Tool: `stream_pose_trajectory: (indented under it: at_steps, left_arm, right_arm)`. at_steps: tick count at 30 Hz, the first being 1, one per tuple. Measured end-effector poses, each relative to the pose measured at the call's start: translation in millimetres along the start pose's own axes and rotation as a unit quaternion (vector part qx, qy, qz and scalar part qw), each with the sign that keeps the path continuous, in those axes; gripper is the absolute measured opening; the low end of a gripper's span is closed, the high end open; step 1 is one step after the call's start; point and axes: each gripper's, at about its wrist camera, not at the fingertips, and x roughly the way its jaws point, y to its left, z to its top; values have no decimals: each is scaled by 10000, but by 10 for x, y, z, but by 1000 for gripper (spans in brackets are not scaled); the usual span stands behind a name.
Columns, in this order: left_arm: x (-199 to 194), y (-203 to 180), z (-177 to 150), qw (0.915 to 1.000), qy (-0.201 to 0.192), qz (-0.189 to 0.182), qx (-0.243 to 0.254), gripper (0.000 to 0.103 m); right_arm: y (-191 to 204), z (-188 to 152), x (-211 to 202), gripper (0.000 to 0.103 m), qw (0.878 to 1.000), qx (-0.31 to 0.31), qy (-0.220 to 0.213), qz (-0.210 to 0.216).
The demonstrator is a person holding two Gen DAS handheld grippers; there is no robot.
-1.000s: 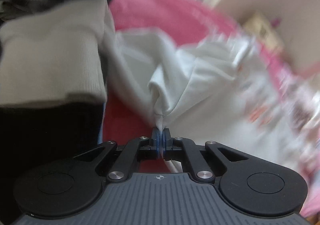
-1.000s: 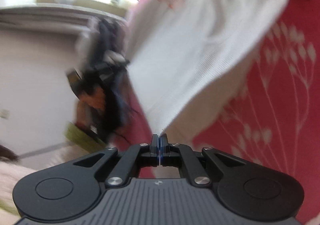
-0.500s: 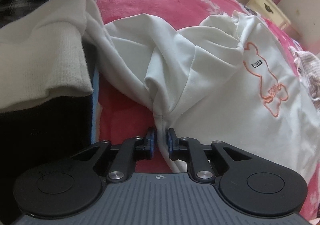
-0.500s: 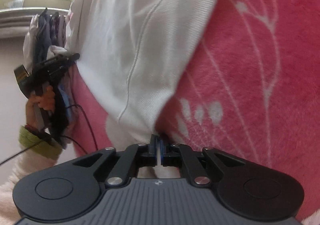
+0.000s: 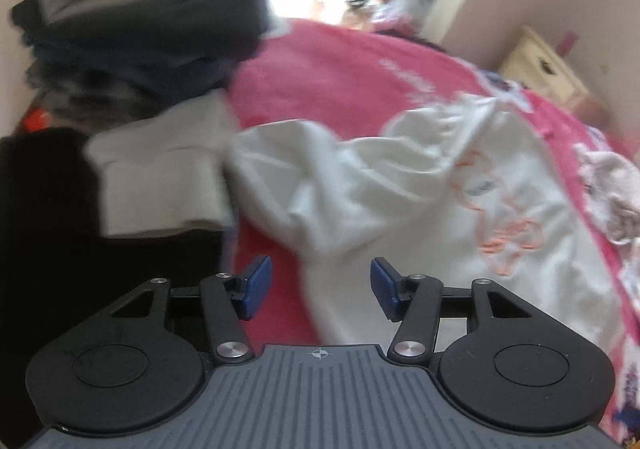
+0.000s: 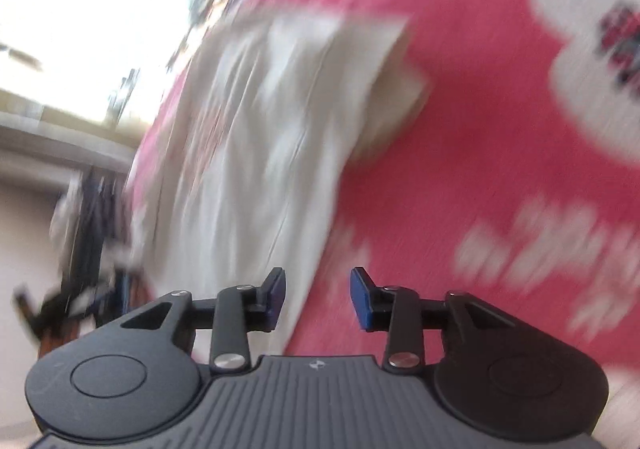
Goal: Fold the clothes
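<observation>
A white sweatshirt (image 5: 400, 189) with an orange outline print lies crumpled on the pink bedspread (image 5: 340, 65). My left gripper (image 5: 320, 287) hangs above its near edge, jaws opening, blue pads apart with no cloth pinched between them. In the blurred right wrist view the same sweatshirt (image 6: 260, 129) stretches away to the upper left over the bedspread (image 6: 460, 149). My right gripper (image 6: 318, 299) is over its near edge, jaws opening too, and nothing is gripped.
A stack of folded clothes (image 5: 152, 9) in white, grey and dark blue stands at the back left, with a folded cream garment (image 5: 160, 177) on black fabric (image 5: 44, 229) in front. A pale nightstand (image 5: 544, 69) is at the right. Patterned cloth (image 5: 612, 193) lies at the right edge.
Both grippers, shut on the sweatshirt's edges a second ago, have spread their jaws and let the cloth drop. The left one has lifted away; the right one has swung sideways over the bed.
</observation>
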Motion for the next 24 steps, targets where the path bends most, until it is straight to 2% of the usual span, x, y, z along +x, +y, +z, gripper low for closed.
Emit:
stream_pose_trajectory:
  at_steps: [1,4,7,9,11,13,14,15,16,19,22,24]
  left_arm:
    - [22,-126,-20,9998,23,-164,111,55]
    - [178,-583,-121,9959,201,-679,556,55]
    - [403,-1110,-292,9855,476,-1160,1144,55]
    - [546,-1441,-412,9761,623,-1420,1525,55]
    - [681,-1728,-533,9664,735,-1645,1835,55]
    - [758,-1937,-631,9574,787,-1849,2072,55]
    - [796,-2024,-670,9527,799,-1959,2182,55]
    - [823,-2097,-703,9486,799,-2055,2270,55]
    - [846,-2149,-725,9456,782,-2131,2331,55]
    - [911,-2220,-716,9422,707,-2351,2282,55]
    - [993,-2195,-630,9402,724,-2699,1949,55]
    - [1096,-2208,-620,9408,818,-2708,1870,55]
  right_arm:
    - [-71,122,-2,48,9997,172,-186,18]
    - [-305,430,81,49,9954,772,-566,81]
    - [-441,734,232,49,9896,1169,-806,250]
    - [-420,914,355,49,9902,1031,-929,143]
    - [-383,1068,470,45,9932,747,-893,58]
    - [-332,1129,576,24,9963,419,-753,36]
    - [-285,1140,620,19,9974,242,-681,-12]
    - [-234,1147,663,5,9981,63,-608,-65]
    - [-157,1120,680,1,9983,-153,-561,-30]
    - [128,975,706,0,9947,-960,-358,117]
    - [549,621,840,0,9731,-2288,131,237]
    - [716,495,858,1,9613,-2738,151,276]
